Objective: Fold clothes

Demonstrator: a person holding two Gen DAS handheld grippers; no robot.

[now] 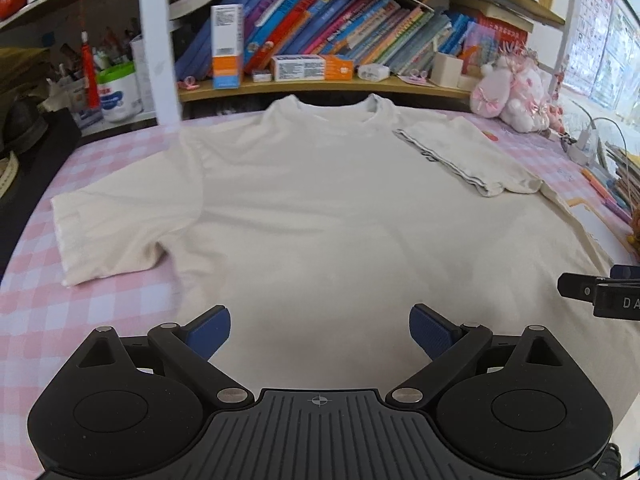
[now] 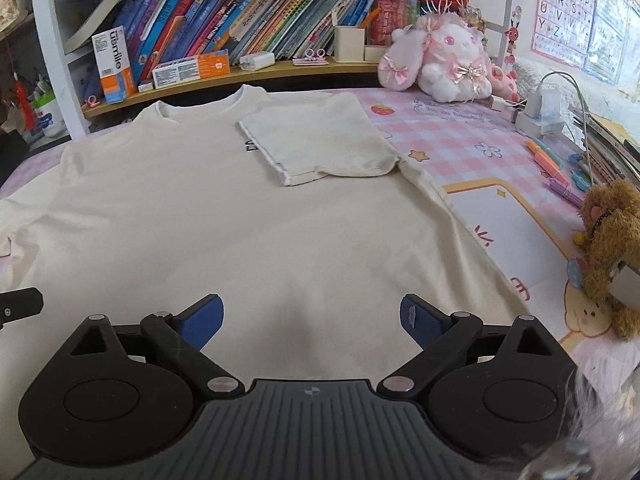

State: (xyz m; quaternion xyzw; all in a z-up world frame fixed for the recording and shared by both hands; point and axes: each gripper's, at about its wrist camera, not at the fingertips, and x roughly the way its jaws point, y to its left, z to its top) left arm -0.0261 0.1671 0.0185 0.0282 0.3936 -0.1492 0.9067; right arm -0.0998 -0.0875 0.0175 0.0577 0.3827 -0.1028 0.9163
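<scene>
Cream shirt (image 1: 320,208) flat on pink-check worktop (image 1: 120,296), collar far, hem near, long axis running away from jaws. One sleeve (image 2: 316,140) folded in, other sleeve (image 1: 108,232) spread beyond left gripper (image 1: 319,330). Left gripper, right gripper (image 2: 311,320): jaws wide, nothing held, over hem.

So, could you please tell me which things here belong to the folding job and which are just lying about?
For the job:
- cream T-shirt, right sleeve already folded in
- left claw, open
- right claw, open

Lying about:
- white plush rabbit
- brown teddy
- books
- highlighters
</scene>
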